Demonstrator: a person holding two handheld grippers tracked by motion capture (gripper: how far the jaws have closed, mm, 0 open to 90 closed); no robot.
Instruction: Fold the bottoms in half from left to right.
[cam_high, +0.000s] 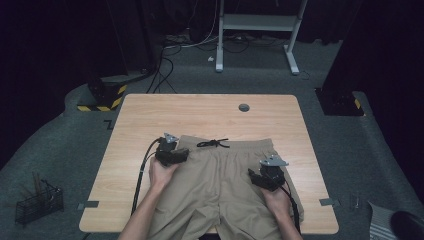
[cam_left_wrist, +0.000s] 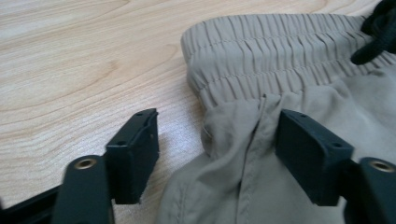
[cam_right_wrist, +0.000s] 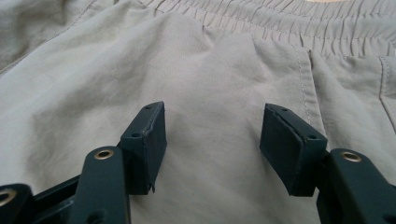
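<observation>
Khaki shorts (cam_high: 220, 175) lie flat on the wooden table (cam_high: 200, 110), elastic waistband at the far side and a black drawstring (cam_high: 213, 143) knotted at its middle. My left gripper (cam_high: 169, 145) sits at the shorts' left edge just below the waistband. In the left gripper view its open jaws (cam_left_wrist: 215, 121) straddle the side seam of the shorts (cam_left_wrist: 280, 84), one jaw over bare wood, the other over cloth; the drawstring (cam_left_wrist: 378, 37) shows at top right. My right gripper (cam_high: 267, 169) hovers over the right half, open (cam_right_wrist: 212, 112) above smooth fabric (cam_right_wrist: 210, 70).
A round cable hole (cam_high: 244, 107) lies near the table's far edge. A wire basket (cam_high: 39, 202) stands on the floor at left, and a white desk frame (cam_high: 257, 22) with cables stands behind. Bare wood surrounds the shorts on the left, right and far sides.
</observation>
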